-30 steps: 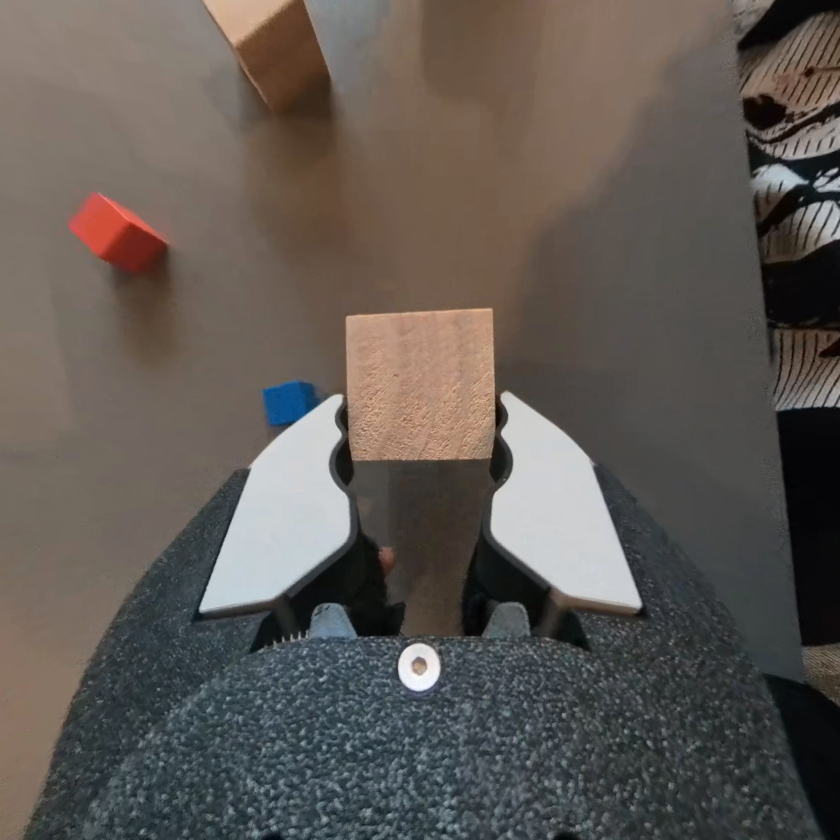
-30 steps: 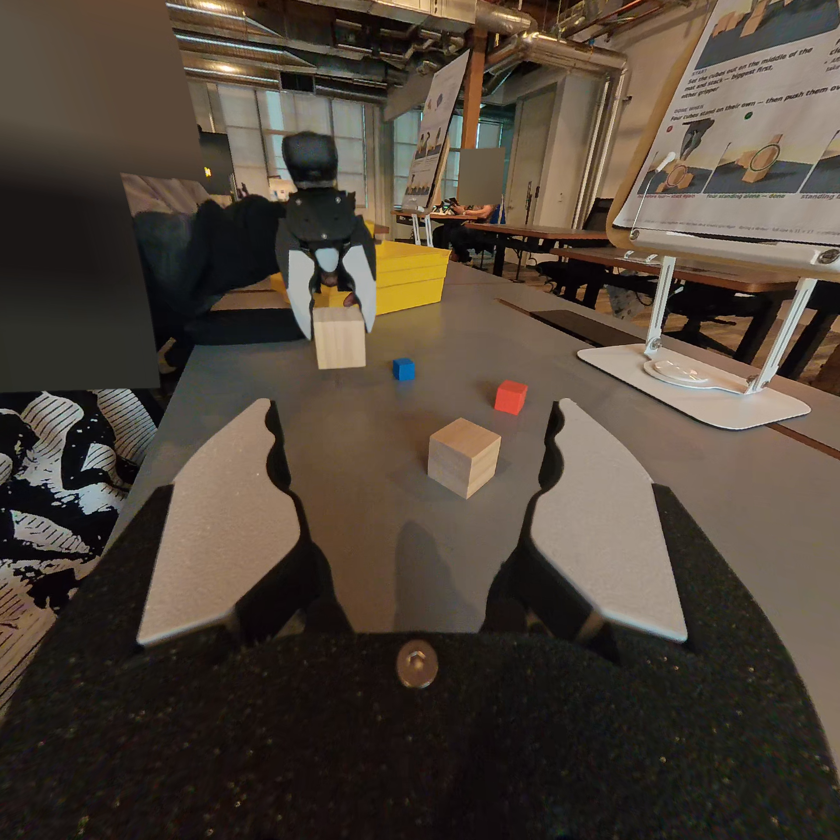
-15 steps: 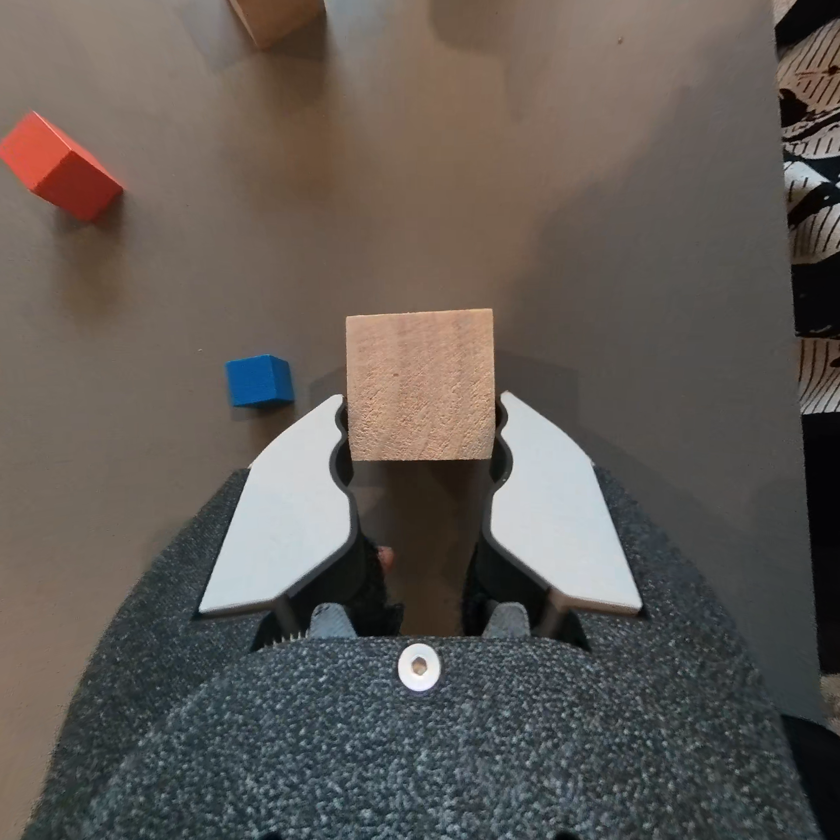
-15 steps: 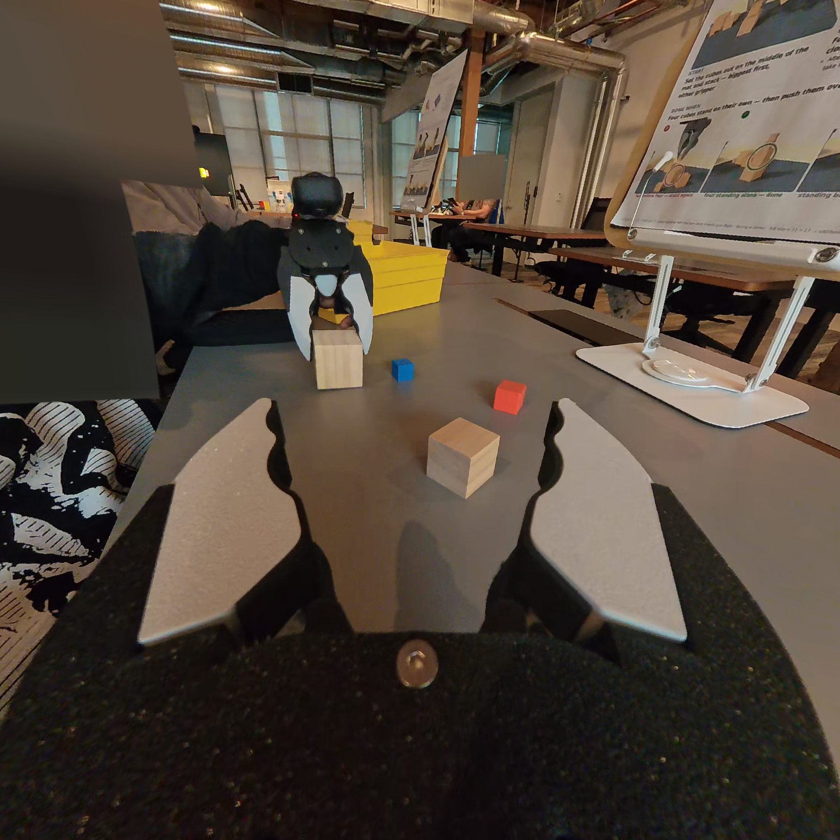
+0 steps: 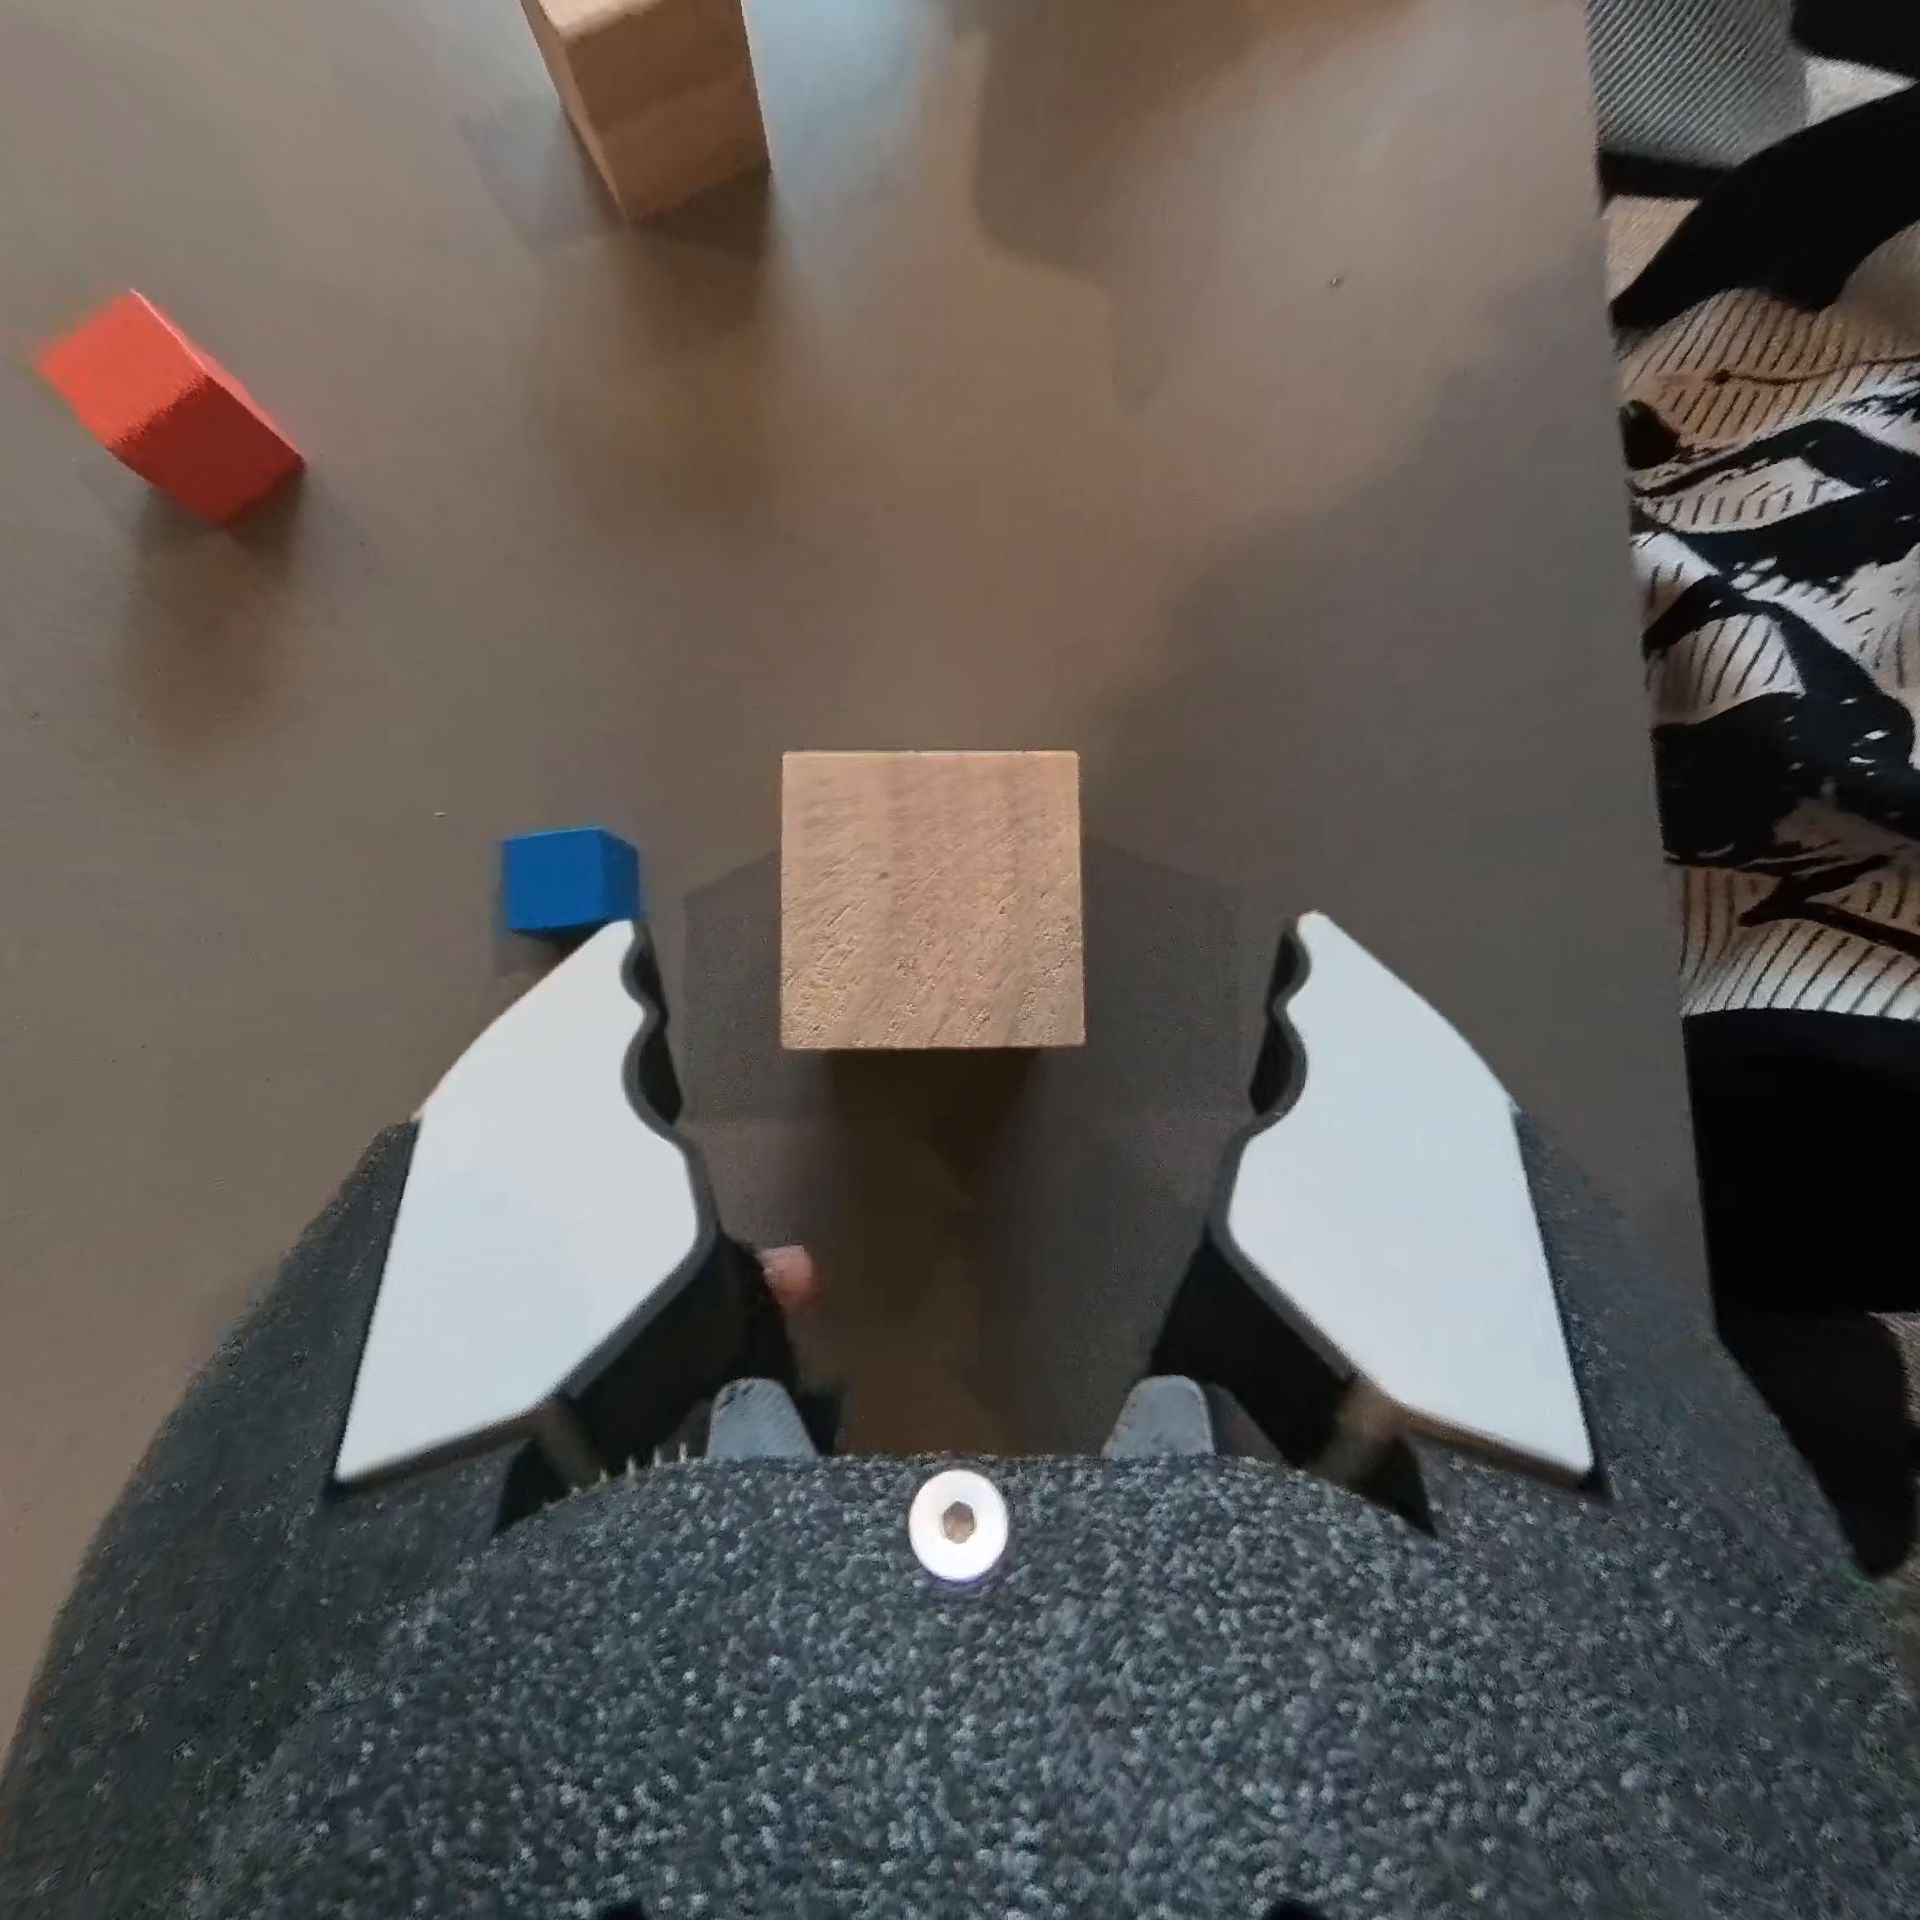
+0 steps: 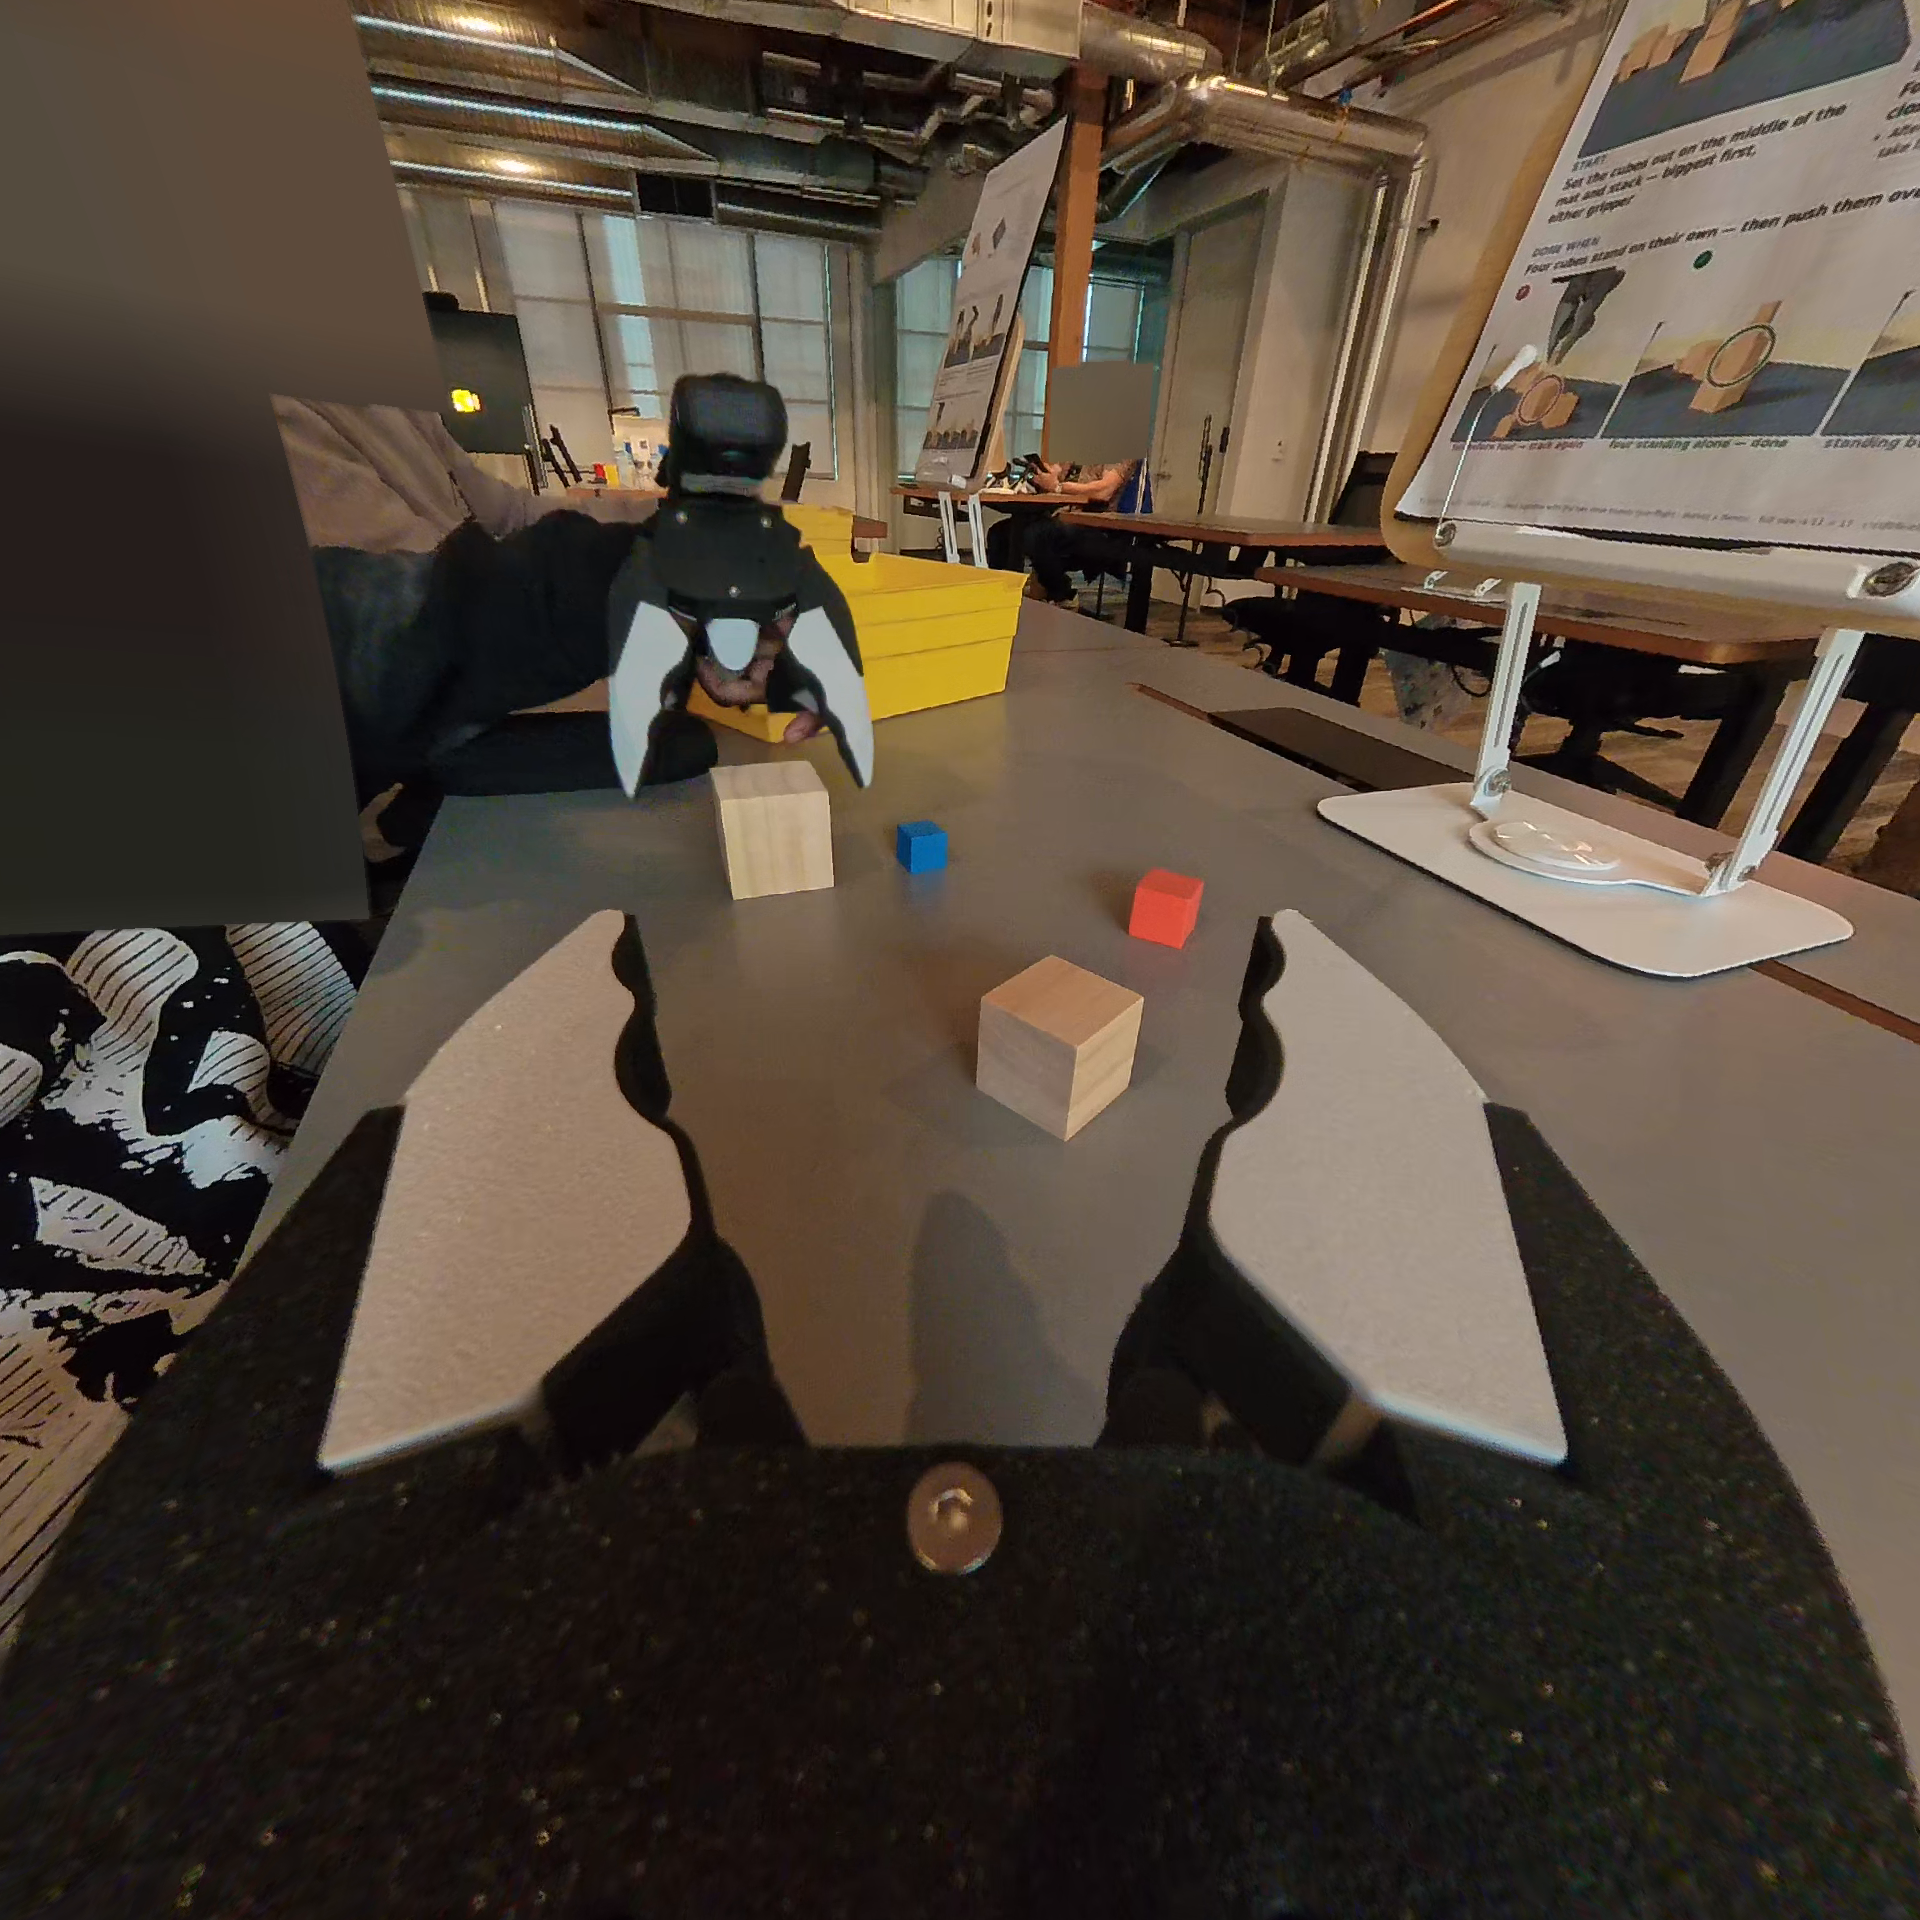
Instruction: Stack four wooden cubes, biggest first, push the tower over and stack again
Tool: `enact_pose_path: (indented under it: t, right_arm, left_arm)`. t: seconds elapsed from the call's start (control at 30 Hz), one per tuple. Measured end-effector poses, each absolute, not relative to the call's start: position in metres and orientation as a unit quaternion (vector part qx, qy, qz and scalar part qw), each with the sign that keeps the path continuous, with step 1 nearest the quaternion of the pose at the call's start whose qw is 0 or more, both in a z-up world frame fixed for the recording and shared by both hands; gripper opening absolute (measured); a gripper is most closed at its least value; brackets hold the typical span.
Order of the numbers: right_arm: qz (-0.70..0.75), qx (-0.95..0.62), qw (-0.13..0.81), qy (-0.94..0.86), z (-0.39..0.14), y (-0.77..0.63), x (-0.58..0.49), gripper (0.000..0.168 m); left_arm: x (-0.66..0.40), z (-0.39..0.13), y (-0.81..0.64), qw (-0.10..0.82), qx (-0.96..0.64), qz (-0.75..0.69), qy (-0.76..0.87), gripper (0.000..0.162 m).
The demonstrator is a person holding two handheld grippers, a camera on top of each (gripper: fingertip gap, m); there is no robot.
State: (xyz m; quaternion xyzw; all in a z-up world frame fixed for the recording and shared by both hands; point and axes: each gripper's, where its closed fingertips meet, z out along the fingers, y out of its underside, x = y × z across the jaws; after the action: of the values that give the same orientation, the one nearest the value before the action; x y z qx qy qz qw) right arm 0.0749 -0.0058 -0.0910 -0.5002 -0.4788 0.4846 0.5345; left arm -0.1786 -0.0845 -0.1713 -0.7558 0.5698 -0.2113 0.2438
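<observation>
A large plain wooden cube (image 5: 930, 899) rests on the grey table, between the open fingers of my left gripper (image 5: 961, 935), which hangs just above it without touching; both show in the right wrist view, cube (image 6: 774, 829) and left gripper (image 6: 743, 774). A small blue cube (image 5: 566, 878) (image 6: 921, 845) lies just beside it. A red cube (image 5: 166, 405) (image 6: 1166, 907) lies farther off. A second plain wooden cube (image 5: 655, 99) (image 6: 1058, 1044) sits ahead of my right gripper (image 6: 945, 966), which is open and empty.
The grey table (image 6: 852, 1143) ends at an edge (image 5: 1631, 727) close beside the large cube, over a black-and-white patterned floor (image 5: 1787, 644). A white stand with an instruction board (image 6: 1579, 873) is at the right. Yellow bins (image 6: 925, 634) stand at the far end.
My left gripper lowered the large wooden cube onto the table beside the blue cube, then opened and let it go. My right gripper has stayed still and open.
</observation>
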Motion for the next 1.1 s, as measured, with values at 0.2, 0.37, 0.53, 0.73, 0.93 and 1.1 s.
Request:
enact_pose_path:
  t: [0.2, 0.37, 0.53, 0.73, 0.93, 1.1]
  right_arm:
    - [0.483, -0.500, 0.535, -0.480, -0.091, -0.006, 0.075, 0.107]
    - [0.483, -0.501, 0.534, -0.480, -0.091, -0.006, 0.075, 0.107]
    - [0.484, -0.506, 0.531, -0.477, -0.092, -0.004, 0.075, 0.106]
    - [0.481, -0.506, 0.533, -0.477, -0.092, -0.004, 0.075, 0.106]
    - [0.475, -0.505, 0.532, -0.485, -0.093, -0.006, 0.073, 0.106]
    - [0.476, -0.503, 0.532, -0.488, -0.093, -0.007, 0.073, 0.106]
  left_arm:
    - [-0.178, -0.112, -0.070, 0.441, -0.659, -0.337, 0.508, 0.103]
    - [-0.199, -0.078, -0.060, 0.585, -0.555, -0.389, 0.445, 0.095]
    - [-0.206, -0.096, -0.059, 0.582, -0.557, -0.379, 0.455, 0.094]
    - [-0.198, -0.113, -0.058, 0.546, -0.585, -0.382, 0.463, 0.091]
    - [-0.190, -0.120, -0.060, 0.554, -0.597, -0.350, 0.463, 0.091]
    - [-0.193, -0.120, -0.063, 0.564, -0.595, -0.357, 0.448, 0.090]
